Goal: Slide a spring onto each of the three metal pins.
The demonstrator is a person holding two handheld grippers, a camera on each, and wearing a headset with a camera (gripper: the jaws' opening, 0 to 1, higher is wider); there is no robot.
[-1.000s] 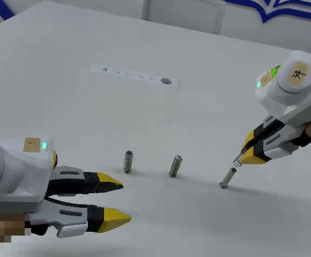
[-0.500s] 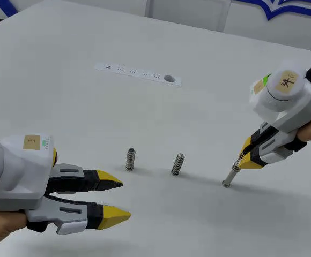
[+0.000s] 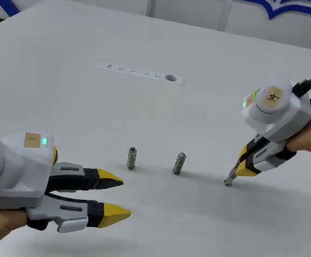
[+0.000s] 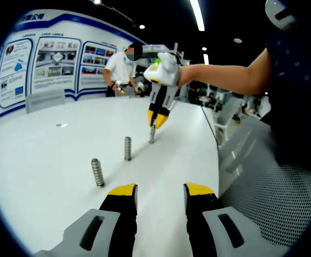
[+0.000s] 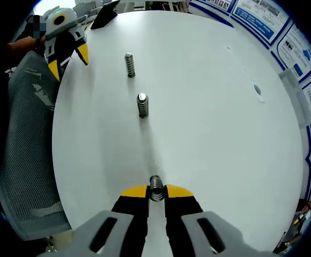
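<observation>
On the table, the left pin is standing left of the middle pin, the right pin right of it, the power strip lying behind. Right gripper is clamping a spring on the right pin; left gripper, jaws apart, is hovering front-left of the middle pin.
</observation>
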